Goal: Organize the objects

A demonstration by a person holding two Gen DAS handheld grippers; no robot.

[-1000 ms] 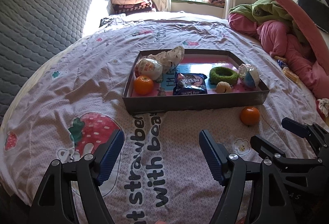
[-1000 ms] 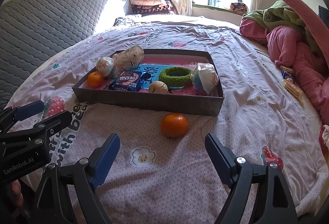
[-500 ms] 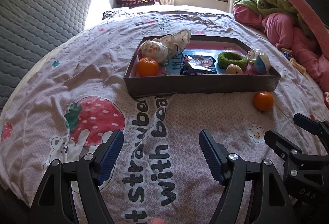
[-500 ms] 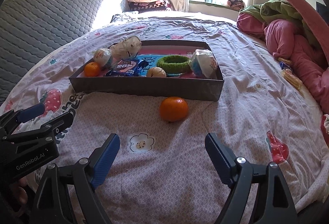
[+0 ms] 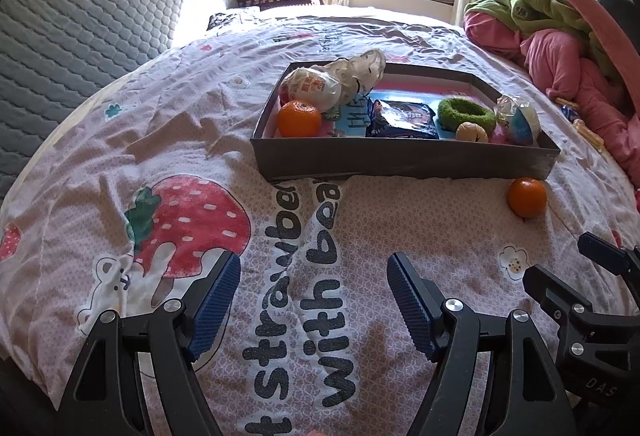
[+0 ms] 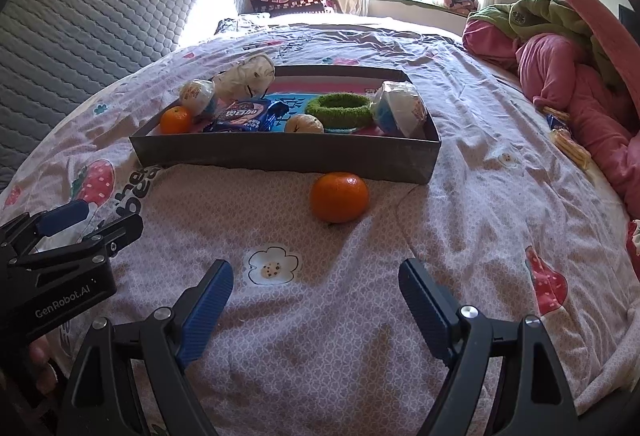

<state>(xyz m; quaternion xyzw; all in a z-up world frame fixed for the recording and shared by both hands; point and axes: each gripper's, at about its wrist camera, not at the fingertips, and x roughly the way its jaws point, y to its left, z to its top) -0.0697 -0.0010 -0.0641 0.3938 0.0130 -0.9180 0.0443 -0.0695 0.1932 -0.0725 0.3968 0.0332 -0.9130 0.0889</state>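
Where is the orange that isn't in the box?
The loose round orange lies on the bedspread just before the grey cardboard box's front wall, ahead of the open right gripper.

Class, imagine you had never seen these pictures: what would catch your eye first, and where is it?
The bright loose orange stands out, alone on the bedspread just in front of the grey tray. Next comes the tray's jumble: a second orange at its left end, a green ring towards the right. Both the right hand-held gripper and the left hand-held gripper are open and empty.
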